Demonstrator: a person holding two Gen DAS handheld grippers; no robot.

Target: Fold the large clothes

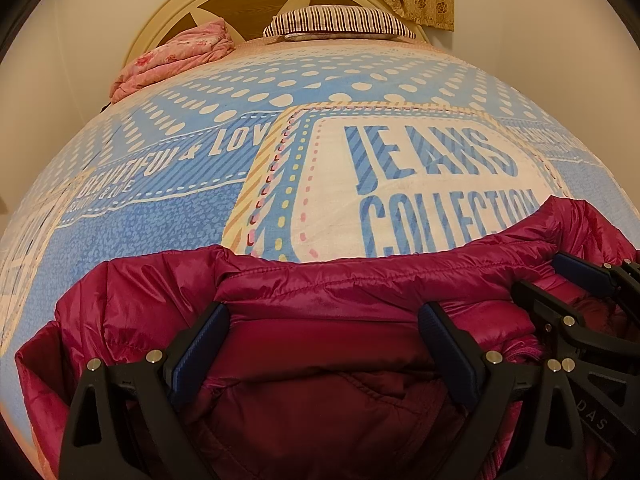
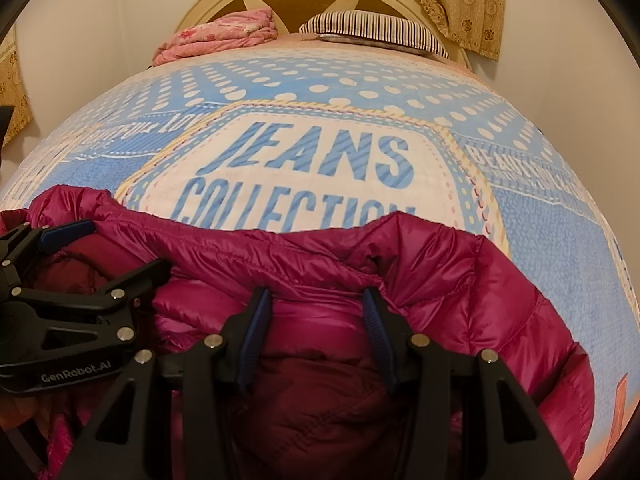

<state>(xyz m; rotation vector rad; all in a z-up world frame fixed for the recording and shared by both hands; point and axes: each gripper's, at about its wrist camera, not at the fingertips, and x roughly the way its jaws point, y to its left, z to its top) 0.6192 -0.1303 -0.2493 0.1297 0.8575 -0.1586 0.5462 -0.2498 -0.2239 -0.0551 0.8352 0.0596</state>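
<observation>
A magenta puffer jacket (image 1: 328, 292) lies bunched at the near end of a bed, filling the lower part of both frames, on a blue and white blanket (image 1: 200, 208) printed with "JEANS COLLECTION". In the left wrist view the left gripper (image 1: 324, 340) sits at the bottom centre with its jaws wide apart, the jacket's padded fabric bulging up between the blue pads; whether the pads press on it I cannot tell. The right gripper (image 1: 560, 280) shows at the right edge of that frame, resting on the jacket. In the right wrist view the right gripper (image 2: 316, 320) is at the bottom centre, its jaws partly open with a fold of jacket between them, and again grip cannot be told. The left gripper (image 2: 120, 248) appears at the left edge. At the top of the frame lie a pink folded quilt (image 1: 176, 60) and a striped pillow (image 1: 340, 24) against a cream headboard (image 1: 168, 12).
</observation>
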